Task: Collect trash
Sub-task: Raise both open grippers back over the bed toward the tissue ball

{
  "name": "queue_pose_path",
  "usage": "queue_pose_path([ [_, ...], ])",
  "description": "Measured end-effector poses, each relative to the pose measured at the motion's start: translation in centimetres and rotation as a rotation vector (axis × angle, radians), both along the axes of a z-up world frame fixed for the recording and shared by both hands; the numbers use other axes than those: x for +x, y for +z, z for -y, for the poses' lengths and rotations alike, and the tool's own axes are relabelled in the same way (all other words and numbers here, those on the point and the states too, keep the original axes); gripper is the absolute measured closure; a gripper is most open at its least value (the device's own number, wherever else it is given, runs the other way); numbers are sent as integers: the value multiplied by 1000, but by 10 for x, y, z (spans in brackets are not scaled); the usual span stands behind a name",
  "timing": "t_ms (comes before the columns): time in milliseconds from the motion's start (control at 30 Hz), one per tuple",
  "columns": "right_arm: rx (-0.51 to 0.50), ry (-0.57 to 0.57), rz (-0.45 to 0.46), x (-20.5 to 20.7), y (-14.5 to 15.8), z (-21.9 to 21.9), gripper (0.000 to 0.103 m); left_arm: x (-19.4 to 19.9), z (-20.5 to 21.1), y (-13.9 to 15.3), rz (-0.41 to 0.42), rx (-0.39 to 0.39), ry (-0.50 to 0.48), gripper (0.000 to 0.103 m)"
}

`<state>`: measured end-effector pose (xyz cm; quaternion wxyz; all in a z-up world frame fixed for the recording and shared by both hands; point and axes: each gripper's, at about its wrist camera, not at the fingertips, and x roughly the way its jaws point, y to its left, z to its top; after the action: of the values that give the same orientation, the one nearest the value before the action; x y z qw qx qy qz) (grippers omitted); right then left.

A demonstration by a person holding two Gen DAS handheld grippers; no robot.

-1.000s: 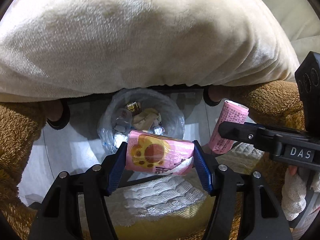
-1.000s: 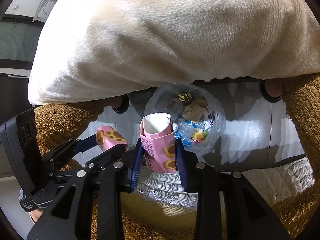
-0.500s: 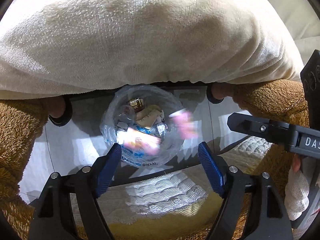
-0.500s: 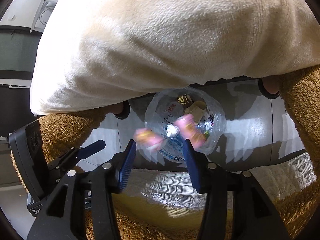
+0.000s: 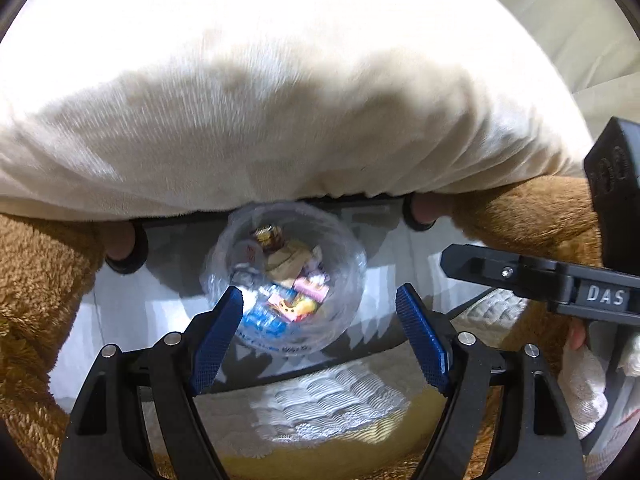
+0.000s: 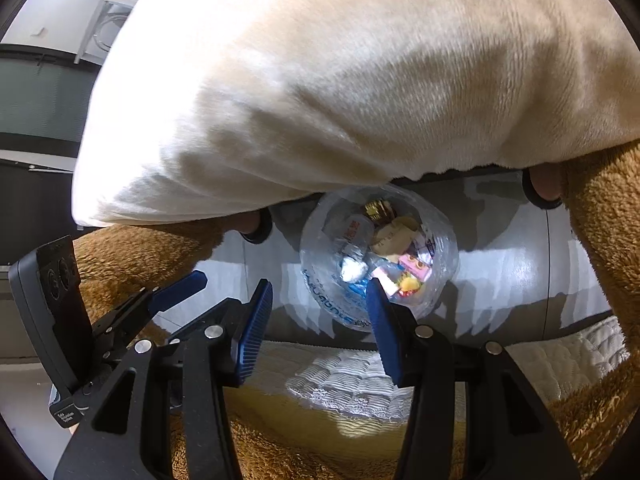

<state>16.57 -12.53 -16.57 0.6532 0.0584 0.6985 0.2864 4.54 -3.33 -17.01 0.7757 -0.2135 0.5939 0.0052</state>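
From your left wrist, the left claw [image 5: 320, 332] is spread wide with nothing between its ribbed blue pads [image 5: 218, 334]. Straight past them, down on the pale floor [image 5: 132, 300], sits the bin [image 5: 284, 280], round and lined with a crinkly clear bag. The pink cartons [image 5: 308, 290] lie inside it among other scraps, but glare and blur on the plastic make the pieces hard to tell apart. A big cream pillow [image 5: 260, 100] of short plush fills everything above the bin and hides its far rim. Shaggy brown fleece [image 5: 36, 280] flanks the bin on both sides. To the bin's right your right claw [image 5: 520, 276] enters side-on, cut off by the frame edge.

From your right wrist, the right claw [image 6: 320, 320] is likewise spread and empty. The bin [image 6: 440, 256] shows beyond its right pad, which covers the near rim; the pink cartons [image 6: 416, 266] sit low in it beside crumpled foil [image 6: 354, 268]. The pillow [image 6: 340, 80] overhangs the bin's top. Left of the bin, your left claw [image 6: 176, 292] shows one blue finger only. Below the bin lies quilted white bedding [image 6: 352, 384].
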Motion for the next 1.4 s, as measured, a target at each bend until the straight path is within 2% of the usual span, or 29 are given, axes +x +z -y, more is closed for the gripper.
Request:
queue_pose_path([
  [167, 61, 26, 108, -8, 28, 2, 54, -7, -8, 23, 111, -35, 12, 26],
  [467, 214, 26, 282, -3, 78, 14, 54, -8, -20, 73, 307, 27, 31, 26],
  [700, 247, 54, 434, 18, 116, 8, 54, 9, -43, 110, 414, 72, 20, 26],
  [833, 249, 84, 505, 43, 136, -4, 53, 25, -62, 127, 440, 108, 17, 26],
  [933, 250, 101, 546, 66, 148, -16, 53, 41, -78, 133, 435, 99, 35, 26],
  [1133, 239, 123, 583, 108, 150, -46, 53, 66, -104, 144, 442, 61, 73, 26],
  [1400, 215, 177, 589, 150, 139, -93, 49, 101, -143, 162, 479, 109, 91, 26],
])
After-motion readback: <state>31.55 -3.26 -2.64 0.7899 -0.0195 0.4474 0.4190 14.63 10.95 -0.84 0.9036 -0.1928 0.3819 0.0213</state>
